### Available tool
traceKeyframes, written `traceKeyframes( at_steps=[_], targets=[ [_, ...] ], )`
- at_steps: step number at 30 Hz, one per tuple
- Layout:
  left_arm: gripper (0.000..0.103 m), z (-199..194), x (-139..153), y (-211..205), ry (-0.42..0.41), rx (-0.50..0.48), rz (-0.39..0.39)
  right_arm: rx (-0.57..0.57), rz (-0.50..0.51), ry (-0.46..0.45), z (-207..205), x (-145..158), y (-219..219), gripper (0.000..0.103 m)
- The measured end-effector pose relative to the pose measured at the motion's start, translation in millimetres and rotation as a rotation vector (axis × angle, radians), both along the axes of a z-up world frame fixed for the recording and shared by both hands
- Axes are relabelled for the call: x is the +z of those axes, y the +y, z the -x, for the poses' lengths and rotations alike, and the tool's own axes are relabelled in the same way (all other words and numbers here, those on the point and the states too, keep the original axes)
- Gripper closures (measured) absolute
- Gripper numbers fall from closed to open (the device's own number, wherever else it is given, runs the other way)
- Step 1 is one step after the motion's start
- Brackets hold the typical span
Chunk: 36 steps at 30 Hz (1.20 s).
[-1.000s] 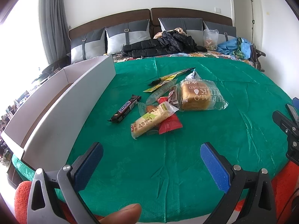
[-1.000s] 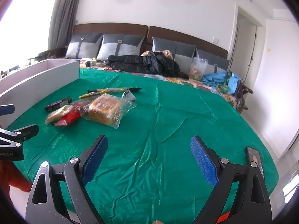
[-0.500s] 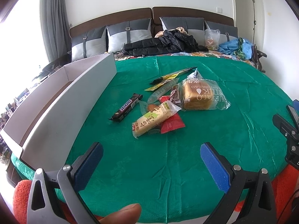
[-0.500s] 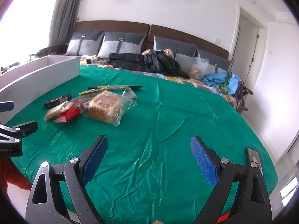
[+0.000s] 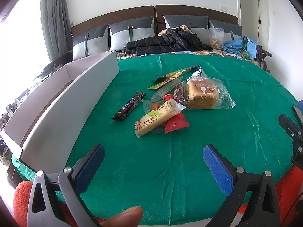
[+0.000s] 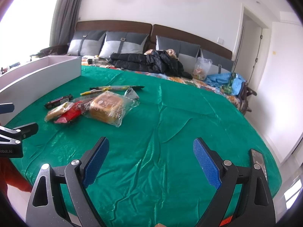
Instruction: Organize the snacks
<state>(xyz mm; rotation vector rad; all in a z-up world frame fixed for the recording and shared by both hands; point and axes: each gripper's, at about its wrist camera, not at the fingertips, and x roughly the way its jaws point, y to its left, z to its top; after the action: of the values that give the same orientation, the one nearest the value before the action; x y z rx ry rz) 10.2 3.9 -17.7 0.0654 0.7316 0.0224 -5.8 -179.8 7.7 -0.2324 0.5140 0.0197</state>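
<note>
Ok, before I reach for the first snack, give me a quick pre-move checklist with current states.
1. Left tongs open and empty: ok.
2. Right tongs open and empty: ok.
3. Snickers bar lying apart from the pile, nothing on top: ok.
4. Yellow cake pack free to lift: ok, it rests on top of the red packet.
5. Bread loaf bag clear of other snacks: not ok, a small dark packet leans against it.
6. White box has room inside: cannot tell, interior hidden.

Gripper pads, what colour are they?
Blue pads on black fingers; clearest in the left wrist view.
</note>
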Motion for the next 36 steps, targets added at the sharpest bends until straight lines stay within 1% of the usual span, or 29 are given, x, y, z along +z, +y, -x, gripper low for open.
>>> traceKeyframes(
  at_steps=[16,36],
  targets=[
    [0.0,-1,-2,1,0.007,0.002,0.001,-0.002,-0.001,0.006,-1,-1,0,0.011],
    [0.0,-7,-10,5,0.042,0.021,0.008,-0.004,-0.01,0.021,-2,-6,-3,0.011]
  ],
)
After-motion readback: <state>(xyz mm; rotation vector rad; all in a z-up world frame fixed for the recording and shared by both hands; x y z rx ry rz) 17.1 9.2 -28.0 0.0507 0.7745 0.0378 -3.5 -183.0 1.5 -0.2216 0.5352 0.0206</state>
